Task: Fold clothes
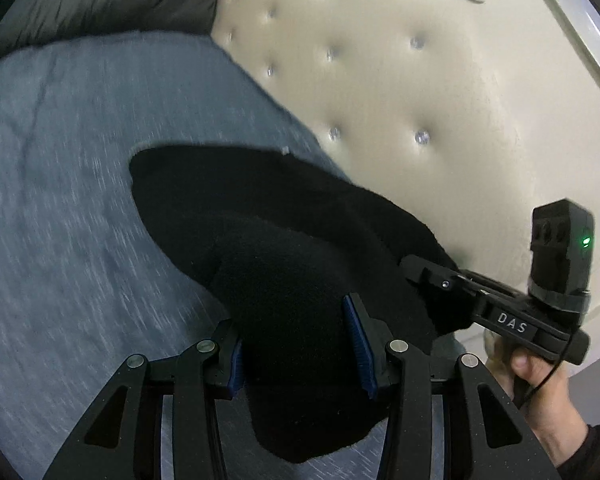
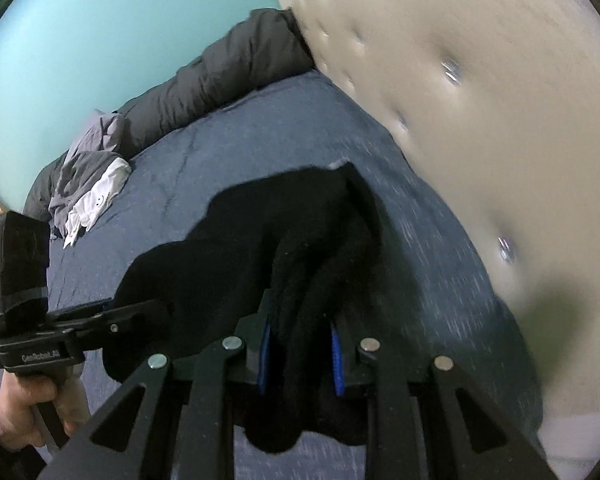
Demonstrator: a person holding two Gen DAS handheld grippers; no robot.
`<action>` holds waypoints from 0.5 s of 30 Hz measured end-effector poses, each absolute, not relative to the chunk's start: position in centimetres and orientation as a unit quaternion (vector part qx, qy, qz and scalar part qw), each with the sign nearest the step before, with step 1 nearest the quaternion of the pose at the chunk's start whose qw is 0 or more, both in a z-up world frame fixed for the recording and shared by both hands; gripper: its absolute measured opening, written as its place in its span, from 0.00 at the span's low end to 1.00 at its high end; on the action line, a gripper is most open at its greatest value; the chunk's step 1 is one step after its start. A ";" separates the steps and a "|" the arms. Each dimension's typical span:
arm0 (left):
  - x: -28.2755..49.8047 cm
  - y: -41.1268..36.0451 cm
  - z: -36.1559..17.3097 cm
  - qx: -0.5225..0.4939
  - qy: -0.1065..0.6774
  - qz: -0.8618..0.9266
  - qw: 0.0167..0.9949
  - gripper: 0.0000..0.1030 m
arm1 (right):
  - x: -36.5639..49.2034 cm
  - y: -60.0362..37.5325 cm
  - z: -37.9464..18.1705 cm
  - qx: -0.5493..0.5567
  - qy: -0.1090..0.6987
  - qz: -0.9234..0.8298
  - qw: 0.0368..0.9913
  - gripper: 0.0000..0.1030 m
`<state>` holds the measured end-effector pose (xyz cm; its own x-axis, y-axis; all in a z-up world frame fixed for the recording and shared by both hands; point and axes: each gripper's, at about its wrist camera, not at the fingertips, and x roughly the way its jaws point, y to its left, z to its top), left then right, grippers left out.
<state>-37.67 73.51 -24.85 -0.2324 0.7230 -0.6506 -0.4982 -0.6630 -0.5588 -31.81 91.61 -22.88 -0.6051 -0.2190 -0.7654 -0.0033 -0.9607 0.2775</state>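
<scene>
A black fleece garment point(image 1: 260, 220) hangs over the blue bedspread point(image 1: 60, 160), with its far part touching the bed. My left gripper point(image 1: 300, 344) is shut on a thick bunch of that cloth, its blue pads pressed against both sides. The right gripper point(image 1: 428, 276) shows at the right of the left wrist view, clamped on another edge of the same garment. In the right wrist view my right gripper point(image 2: 300, 356) pinches folded layers of the black garment point(image 2: 300, 216) between its blue pads. The left gripper point(image 2: 152, 308) appears at the lower left there, a hand on its handle.
A cream tufted headboard point(image 1: 440, 100) rises close on the right. A dark grey duvet point(image 2: 220, 76) lies along the far side of the bed. A pile of grey and white clothes point(image 2: 88, 192) sits at the far left, before a teal wall point(image 2: 120, 20).
</scene>
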 end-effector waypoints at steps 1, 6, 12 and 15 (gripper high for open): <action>-37.3 73.5 -25.1 -0.482 -0.121 0.773 0.394 0.46 | -31.5 91.9 -22.9 0.444 -0.132 -0.884 0.061 0.22; -36.4 72.9 -25.7 -0.504 -0.146 0.758 0.386 0.46 | -30.9 93.1 -23.2 0.463 -0.163 -0.869 0.057 0.22; -35.5 72.4 -28.2 -0.554 -0.144 0.729 0.375 0.46 | -30.5 93.7 -24.9 0.497 -0.168 -0.851 0.010 0.22; -35.4 71.2 -29.2 -0.571 -0.143 0.718 0.370 0.48 | -30.0 93.8 -25.2 0.511 -0.147 -0.847 -0.018 0.23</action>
<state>-35.42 71.25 -29.19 -0.0731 0.6953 -0.7150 -0.3677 -0.6852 -0.6287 -29.97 93.85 -25.16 -0.4769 -0.1191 -0.8709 -0.1809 -0.9563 0.2298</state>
